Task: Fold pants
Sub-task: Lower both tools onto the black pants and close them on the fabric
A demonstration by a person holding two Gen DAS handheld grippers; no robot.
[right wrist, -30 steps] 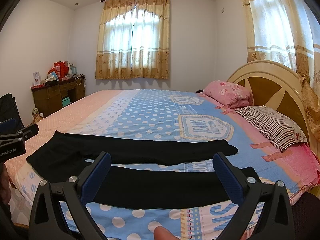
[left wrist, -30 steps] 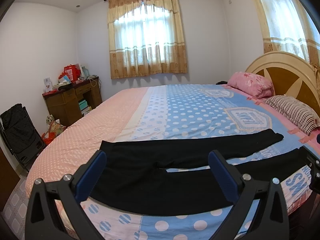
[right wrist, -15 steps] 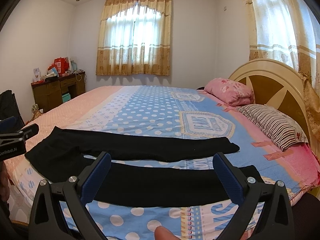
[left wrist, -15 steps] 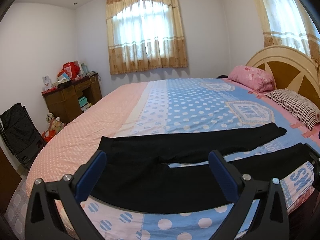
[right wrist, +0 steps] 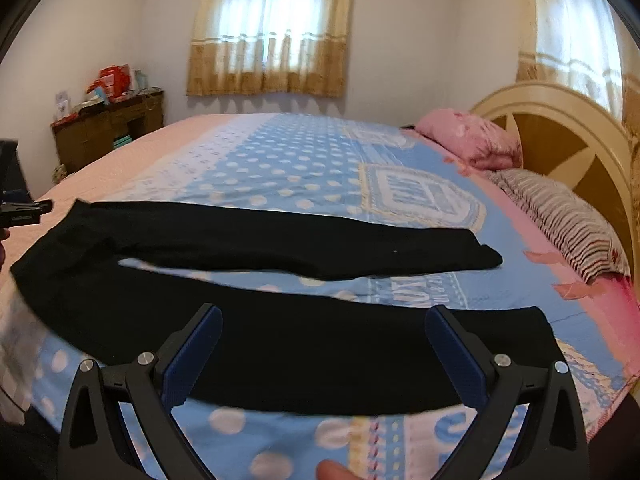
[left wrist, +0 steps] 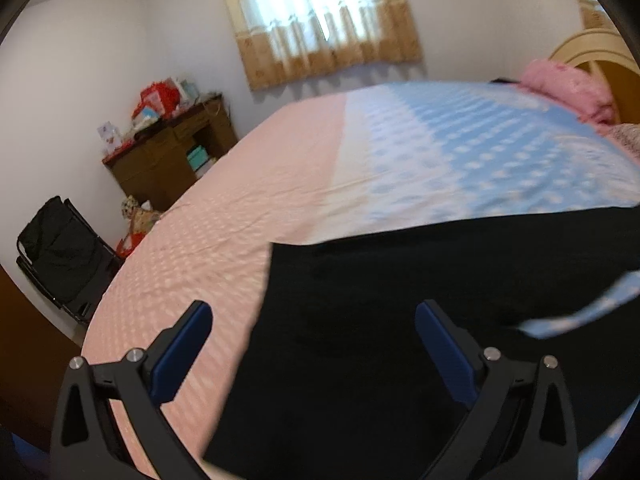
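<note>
Left hand-held gripper [left wrist: 314, 344] dropped closer, wide apart above pants [left wrist: 400, 320] waist.

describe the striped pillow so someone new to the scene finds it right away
Start at the big bed with the blue polka-dot cover and follow it to the tan arched headboard. Two pillows lie along its foot. The striped pillow is the nearer one, with thin dark-and-white stripes, while its neighbour, the pink pillow, is plain pink.

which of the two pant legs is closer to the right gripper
The near leg, lying between the open right gripper fingers; the far leg lies beyond a strip of blue bedspread.
</note>
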